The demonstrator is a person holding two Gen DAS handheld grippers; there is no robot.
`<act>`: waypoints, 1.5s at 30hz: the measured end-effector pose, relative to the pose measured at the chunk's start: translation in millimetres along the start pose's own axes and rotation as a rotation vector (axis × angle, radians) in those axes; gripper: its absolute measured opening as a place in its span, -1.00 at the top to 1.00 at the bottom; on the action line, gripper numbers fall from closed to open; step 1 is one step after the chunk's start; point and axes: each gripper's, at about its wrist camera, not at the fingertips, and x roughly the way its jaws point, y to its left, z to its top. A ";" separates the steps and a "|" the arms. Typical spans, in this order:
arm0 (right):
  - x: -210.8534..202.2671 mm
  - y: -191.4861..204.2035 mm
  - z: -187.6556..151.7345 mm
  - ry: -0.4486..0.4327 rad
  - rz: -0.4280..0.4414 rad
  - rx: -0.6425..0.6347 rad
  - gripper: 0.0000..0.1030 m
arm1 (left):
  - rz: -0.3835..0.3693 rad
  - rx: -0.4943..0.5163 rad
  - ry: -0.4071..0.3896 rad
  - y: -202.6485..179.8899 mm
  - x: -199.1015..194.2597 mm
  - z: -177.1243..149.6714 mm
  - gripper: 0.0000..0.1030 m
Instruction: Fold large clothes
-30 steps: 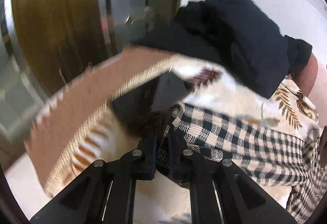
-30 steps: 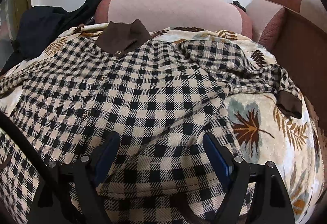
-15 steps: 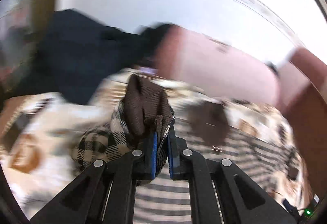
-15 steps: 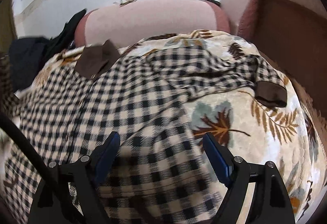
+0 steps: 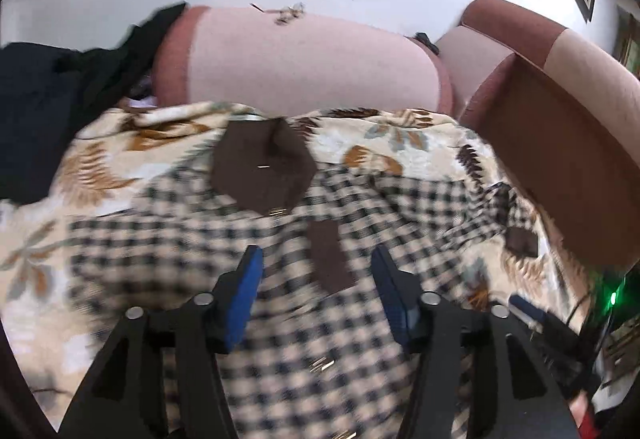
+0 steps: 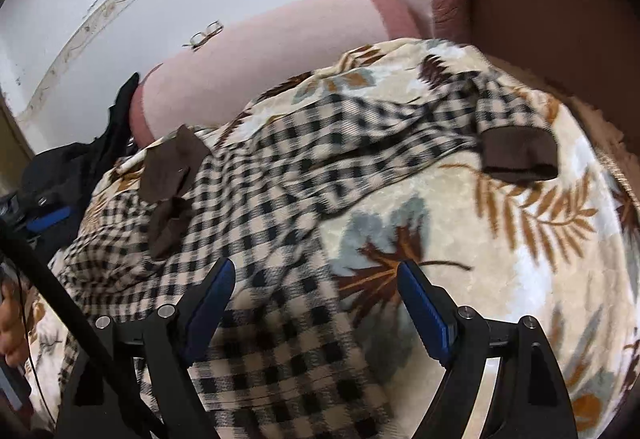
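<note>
A black-and-cream checked shirt lies spread on a leaf-patterned blanket, its brown collar toward the sofa back. One sleeve is folded across the body, and its brown cuff rests on the checks. My left gripper hovers just over that cuff. Its jaws are opening and the pads are clear of the cloth. The other sleeve stretches right and ends in a brown cuff. My right gripper stands open and empty above the shirt's right edge.
A pink sofa back cushion runs behind the blanket, with eyeglasses on top. Dark clothes are heaped at the back left. A brown armrest walls the right side. A hand shows at the left edge.
My left gripper swung from the left side over the shirt with the sleeve cuff, then let it go and opened. The right gripper rolled and shifted toward the shirt's right edge, still open.
</note>
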 end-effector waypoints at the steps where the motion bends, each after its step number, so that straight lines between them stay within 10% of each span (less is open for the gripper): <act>1: 1.7 8.6 -2.1 0.006 0.027 -0.021 -0.68 | 0.050 0.011 -0.012 9.9 -11.6 -7.3 -0.18; 6: 19.0 56.2 1.2 0.073 0.172 -0.087 -0.68 | 0.265 0.018 -0.077 66.8 -55.2 -53.4 -0.32; 14: 128.1 117.1 21.4 0.236 0.142 -0.065 -0.64 | 0.337 -0.178 -0.072 156.6 -67.1 -93.8 -0.32; 18: 155.1 138.0 18.7 0.300 0.158 -0.051 -0.18 | 0.364 -0.214 -0.074 176.6 -65.9 -101.2 -0.32; 22: 163.3 155.1 18.4 0.339 0.194 -0.067 0.81 | 0.384 -0.213 -0.061 177.9 -61.1 -102.6 -0.32; 38: 153.8 114.9 17.5 0.278 0.006 -0.086 0.87 | 0.325 -0.180 0.043 150.9 37.7 -37.5 -0.20; 41: 154.7 108.4 17.9 0.274 0.035 -0.058 0.87 | 0.387 -0.169 0.161 155.6 72.9 -37.9 0.17; 45: 155.0 102.1 15.7 0.270 0.065 -0.049 0.87 | 0.468 -0.074 0.186 151.3 92.5 -51.2 0.12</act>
